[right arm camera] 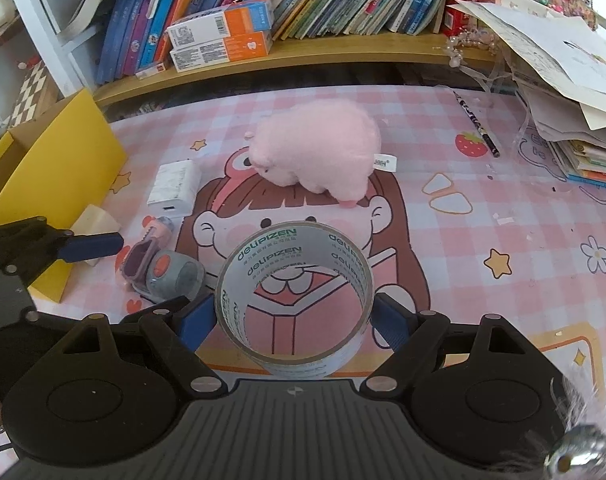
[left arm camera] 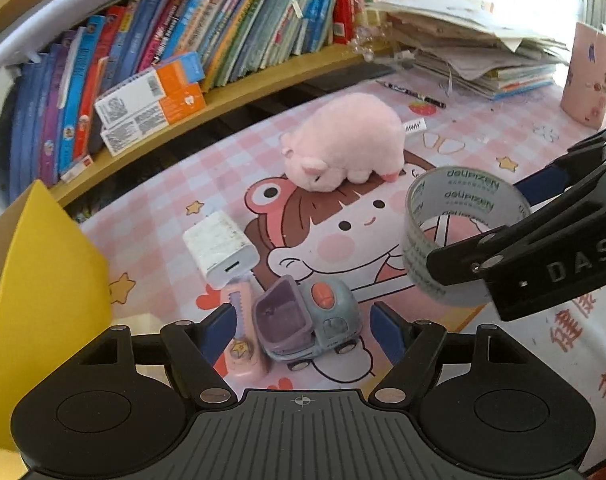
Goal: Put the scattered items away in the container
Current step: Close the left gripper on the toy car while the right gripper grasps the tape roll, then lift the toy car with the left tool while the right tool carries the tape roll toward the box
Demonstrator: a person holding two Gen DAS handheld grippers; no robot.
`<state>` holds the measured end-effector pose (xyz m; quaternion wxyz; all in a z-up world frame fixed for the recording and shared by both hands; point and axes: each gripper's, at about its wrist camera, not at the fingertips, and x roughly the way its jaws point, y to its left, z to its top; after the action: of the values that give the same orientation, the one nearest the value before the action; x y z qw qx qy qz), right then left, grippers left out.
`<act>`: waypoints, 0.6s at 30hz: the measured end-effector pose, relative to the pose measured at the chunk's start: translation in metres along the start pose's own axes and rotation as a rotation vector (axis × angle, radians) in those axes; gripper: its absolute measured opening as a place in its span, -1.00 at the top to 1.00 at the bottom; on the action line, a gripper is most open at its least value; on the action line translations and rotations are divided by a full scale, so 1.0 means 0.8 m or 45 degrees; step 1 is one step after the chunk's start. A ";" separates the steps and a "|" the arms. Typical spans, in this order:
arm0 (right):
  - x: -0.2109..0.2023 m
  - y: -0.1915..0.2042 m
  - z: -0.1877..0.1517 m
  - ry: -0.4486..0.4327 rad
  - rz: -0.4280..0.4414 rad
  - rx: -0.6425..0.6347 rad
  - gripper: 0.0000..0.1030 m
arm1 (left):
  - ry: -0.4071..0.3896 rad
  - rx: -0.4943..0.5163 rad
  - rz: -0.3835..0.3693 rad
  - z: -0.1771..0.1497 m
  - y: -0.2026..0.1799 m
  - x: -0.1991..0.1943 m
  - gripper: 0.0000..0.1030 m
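Right tongs [right arm camera: 294, 318] clamp a glossy clear tape roll [right arm camera: 294, 300]; left tongs [left arm camera: 303, 330] gape around a rounded plastic toy truck [left arm camera: 307, 318].

Pink plush pig [left arm camera: 343, 142]; white charger [left arm camera: 220, 249]; grey-blue toy truck [left arm camera: 307, 318] with an orange dot; yellow box [left arm camera: 47, 280]; pink-checked table mat [right arm camera: 503, 216].
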<state>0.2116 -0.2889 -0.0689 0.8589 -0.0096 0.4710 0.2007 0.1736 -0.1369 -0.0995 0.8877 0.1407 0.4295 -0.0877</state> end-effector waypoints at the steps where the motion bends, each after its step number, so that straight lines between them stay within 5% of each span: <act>1: 0.001 -0.001 0.000 0.002 -0.001 0.005 -0.61 | 0.012 -0.003 -0.004 0.000 0.000 0.003 -0.47; 18: 0.001 0.001 -0.003 0.007 0.004 0.010 -0.61 | 0.019 -0.015 -0.049 -0.006 0.003 0.010 -0.23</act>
<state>0.2099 -0.2885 -0.0708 0.8574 -0.0061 0.4741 0.2004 0.1758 -0.1331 -0.1082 0.8834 0.1279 0.4392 -0.1014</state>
